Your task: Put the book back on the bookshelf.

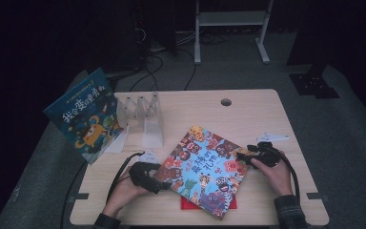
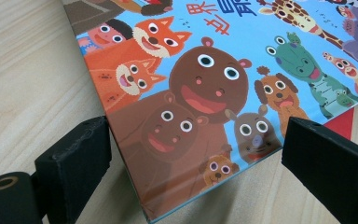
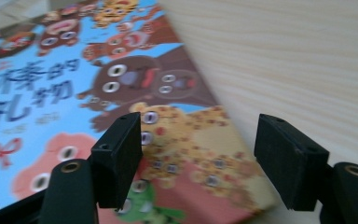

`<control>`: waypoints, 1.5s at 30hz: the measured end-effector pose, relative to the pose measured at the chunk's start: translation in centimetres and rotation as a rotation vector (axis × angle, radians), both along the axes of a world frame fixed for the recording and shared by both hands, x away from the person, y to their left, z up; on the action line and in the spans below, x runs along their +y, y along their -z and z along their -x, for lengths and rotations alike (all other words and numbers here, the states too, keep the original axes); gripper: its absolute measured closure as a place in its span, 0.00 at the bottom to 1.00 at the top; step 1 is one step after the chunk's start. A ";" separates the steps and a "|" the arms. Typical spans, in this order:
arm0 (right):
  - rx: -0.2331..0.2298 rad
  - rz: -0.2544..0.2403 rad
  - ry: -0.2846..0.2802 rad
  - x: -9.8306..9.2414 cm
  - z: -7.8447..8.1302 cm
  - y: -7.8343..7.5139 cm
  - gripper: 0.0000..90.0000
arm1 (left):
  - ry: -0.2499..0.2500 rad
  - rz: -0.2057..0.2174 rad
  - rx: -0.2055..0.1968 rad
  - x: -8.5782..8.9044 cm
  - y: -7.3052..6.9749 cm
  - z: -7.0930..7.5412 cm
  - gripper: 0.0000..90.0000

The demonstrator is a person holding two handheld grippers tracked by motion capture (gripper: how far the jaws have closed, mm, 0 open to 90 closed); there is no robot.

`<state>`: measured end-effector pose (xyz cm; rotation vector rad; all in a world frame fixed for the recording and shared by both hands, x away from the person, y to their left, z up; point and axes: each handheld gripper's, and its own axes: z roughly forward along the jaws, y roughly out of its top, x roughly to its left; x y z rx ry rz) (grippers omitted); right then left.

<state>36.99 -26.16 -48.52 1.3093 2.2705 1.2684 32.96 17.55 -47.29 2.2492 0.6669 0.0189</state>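
Your left hand-held gripper [image 1: 158, 183] and right hand-held gripper [image 1: 249, 153] both stand wide, jaws straddling opposite corners of the animal picture book [image 1: 205, 171], which lies flat on the surface [image 1: 248, 112], unclamped.

Flat red item [image 1: 188, 204] lies mostly hidden beneath the colourful animal-cover picture book [image 1: 205, 169]; its identity is indeterminable. Right gripper view is blurred.

Dim recording lab: wooden desk [image 1: 248, 102], floor cables [image 1: 162, 55], white equipment stand [image 1: 231, 21].
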 end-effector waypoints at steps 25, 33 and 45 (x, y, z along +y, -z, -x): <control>-0.028 0.015 -0.076 4.4 1.9 -0.2 0.35 | -0.067 0.016 0.013 4.4 0.1 1.5 0.08; -0.025 0.010 -0.084 4.5 1.8 -0.1 0.35 | -0.057 0.000 0.014 4.1 -0.3 0.0 0.07; -0.028 0.007 -0.090 4.4 1.8 -0.1 0.35 | -0.039 0.001 0.028 1.7 -0.6 -3.6 0.07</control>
